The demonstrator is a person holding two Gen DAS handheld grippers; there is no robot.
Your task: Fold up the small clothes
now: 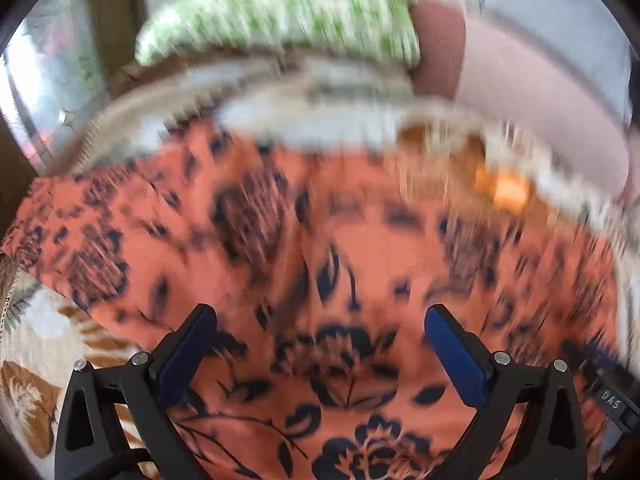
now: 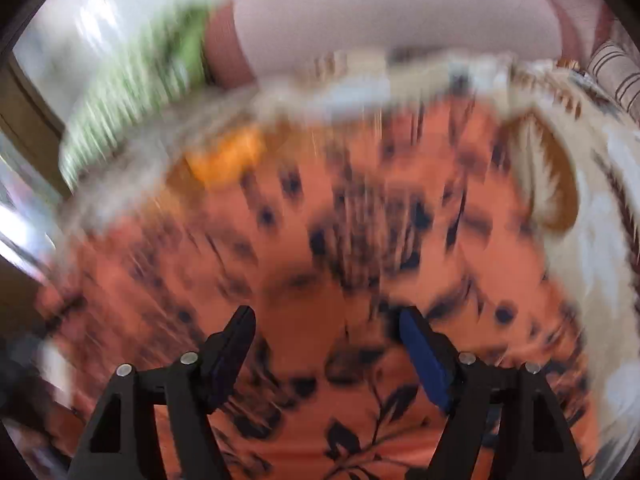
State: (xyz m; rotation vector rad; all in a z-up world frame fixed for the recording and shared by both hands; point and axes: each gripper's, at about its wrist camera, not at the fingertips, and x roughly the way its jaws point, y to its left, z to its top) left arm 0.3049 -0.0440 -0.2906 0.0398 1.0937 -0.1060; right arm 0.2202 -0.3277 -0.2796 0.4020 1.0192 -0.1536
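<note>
garment: orange cloth, dark floral print, lay spread flat | left gripper: tilted down over it, jaws apart, empty | right gripper: same; jaws apart, nothing between; blurred

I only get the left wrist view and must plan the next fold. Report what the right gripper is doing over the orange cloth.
Observer: The right gripper is open over the orange floral cloth, nothing pinched between its fingers.
Operator: Tell me what lies to its right.
Observer: A cream bedspread with brown leaf print shows past the cloth's edge there.
Operator: Describe the far right corner.
Observer: A brown-striped pale fabric sits there; blur hides what it is.
</note>
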